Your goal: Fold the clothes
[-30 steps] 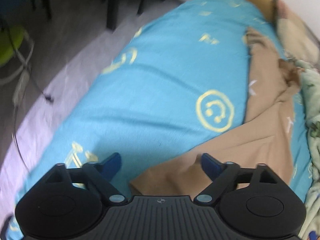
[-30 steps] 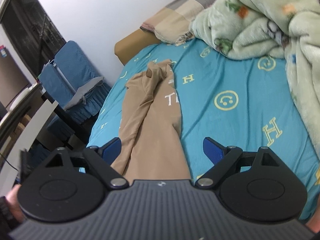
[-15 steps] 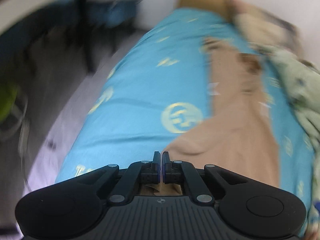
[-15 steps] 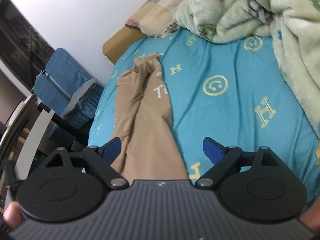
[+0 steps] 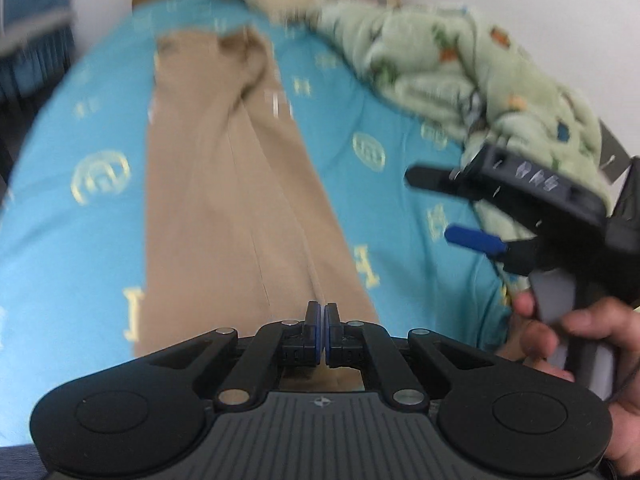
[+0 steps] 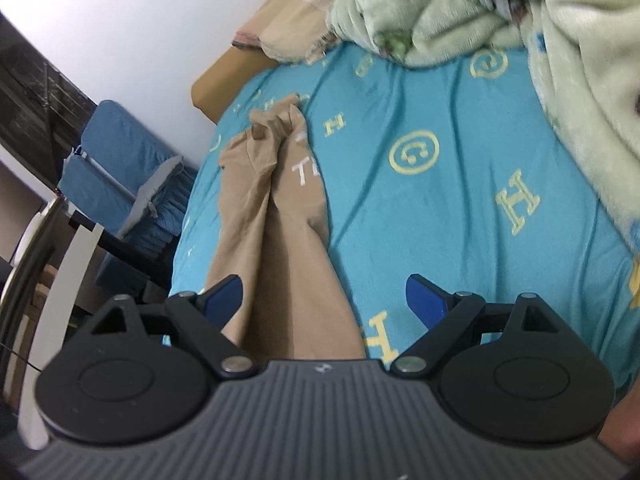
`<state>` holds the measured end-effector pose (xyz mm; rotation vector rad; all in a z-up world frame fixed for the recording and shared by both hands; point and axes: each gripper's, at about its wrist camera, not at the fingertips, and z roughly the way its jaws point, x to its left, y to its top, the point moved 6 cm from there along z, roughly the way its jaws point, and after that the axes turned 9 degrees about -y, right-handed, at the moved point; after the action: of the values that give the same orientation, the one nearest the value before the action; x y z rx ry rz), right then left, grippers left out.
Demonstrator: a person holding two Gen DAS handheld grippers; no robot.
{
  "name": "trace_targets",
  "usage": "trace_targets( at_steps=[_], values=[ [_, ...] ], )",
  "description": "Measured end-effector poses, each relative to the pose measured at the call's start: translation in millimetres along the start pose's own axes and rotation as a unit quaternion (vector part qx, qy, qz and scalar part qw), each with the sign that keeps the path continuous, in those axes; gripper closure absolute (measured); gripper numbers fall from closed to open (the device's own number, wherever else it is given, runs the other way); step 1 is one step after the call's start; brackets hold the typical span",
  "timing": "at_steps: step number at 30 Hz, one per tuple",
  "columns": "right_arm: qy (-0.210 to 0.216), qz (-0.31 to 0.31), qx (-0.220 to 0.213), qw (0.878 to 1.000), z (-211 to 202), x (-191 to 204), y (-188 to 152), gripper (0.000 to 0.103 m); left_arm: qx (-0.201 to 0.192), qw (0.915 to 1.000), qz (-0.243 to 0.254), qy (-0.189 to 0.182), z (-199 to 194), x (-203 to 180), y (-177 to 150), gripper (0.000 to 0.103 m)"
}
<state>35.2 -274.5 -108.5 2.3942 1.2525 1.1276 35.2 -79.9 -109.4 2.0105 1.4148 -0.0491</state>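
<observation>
Tan trousers (image 5: 240,184) lie lengthwise on the blue bed sheet (image 5: 80,208); left tool (image 5: 321,330), spread a second ago, now pinches their near hem, right tool (image 6: 324,300) stays spread above them, so the fold is starting.

1. The left gripper (image 5: 321,334) has a grey ribbed housing with a small cross-shaped emblem at its front edge.
2. Two round black discs flank that housing, each with a shallow circular recess.
3. Black linkage bars run forward from silver rivets to black fingers faced with blue pads (image 5: 317,330).
4. The right gripper (image 6: 324,300) has the same build: grey ribbed body, black discs, silver rivets, blue-tipped fingers.
5. Seen from the left wrist view, the right gripper has a grey handle and a black side plate with pale markings, too blurred to read.
6. The hand (image 5: 576,354) on that handle is bare, with no sleeve in view.
</observation>
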Motion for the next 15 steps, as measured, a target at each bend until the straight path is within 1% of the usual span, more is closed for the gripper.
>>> trace_targets(
  at_steps=[1,3,5,7,8,10,11,12,13,14,15],
  values=[
    [0.002,0.008,0.009,1.0,2.9,-2.1,-0.8,0.013,0.009,0.9998,-0.013,-0.009,3.8,5.2,-1.0,0.1],
    [0.005,0.025,0.026,0.999,8.3,-6.0,-3.0,0.013,0.018,0.9985,-0.035,-0.037,1.8,14.8,-1.8,0.091],
    [0.008,0.038,0.04,0.998,13.3,-7.7,-6.2,0.013,0.006,0.9971,-0.062,-0.045,-2.2,33.8,3.4,0.058],
    [0.012,0.046,0.053,0.997,18.0,-7.8,-9.6,0.013,-0.02,0.9946,-0.09,-0.046,-12.2,50.6,8.5,0.047],
    [0.014,0.046,0.059,0.997,20.4,-7.1,-12.7,0.013,-0.031,0.9933,-0.104,-0.04,-14.6,59.7,12.1,0.039],
    [0.018,0.044,0.074,0.996,25.8,-5.4,-20.8,0.014,-0.045,0.9905,-0.13,-0.01,-17.9,81.7,18.3,0.028],
    [0.017,0.04,0.083,0.996,28.4,-4.3,-24.6,0.014,-0.039,0.9882,-0.147,0.013,-15.6,95.4,17.5,0.027],
    [0.016,0.036,0.092,0.995,31.1,-3.2,-28.4,0.022,-0.032,0.9851,-0.165,0.037,-13.5,109.0,16.6,0.027],
    [0.014,0.031,0.101,0.994,33.6,-2.4,-32.1,0.026,-0.025,0.9809,-0.184,0.057,-11.0,122.2,15.4,0.027],
    [0.007,0.026,0.108,0.994,36.1,-2.4,-35.2,0.027,-0.016,0.975,-0.214,0.057,-5.5,132.6,12.2,0.028],
    [0.001,0.022,0.115,0.993,38.4,-2.4,-38.4,0.027,-0.012,0.9712,-0.233,0.05,-0.9,138.0,10.2,0.028]
  ],
)
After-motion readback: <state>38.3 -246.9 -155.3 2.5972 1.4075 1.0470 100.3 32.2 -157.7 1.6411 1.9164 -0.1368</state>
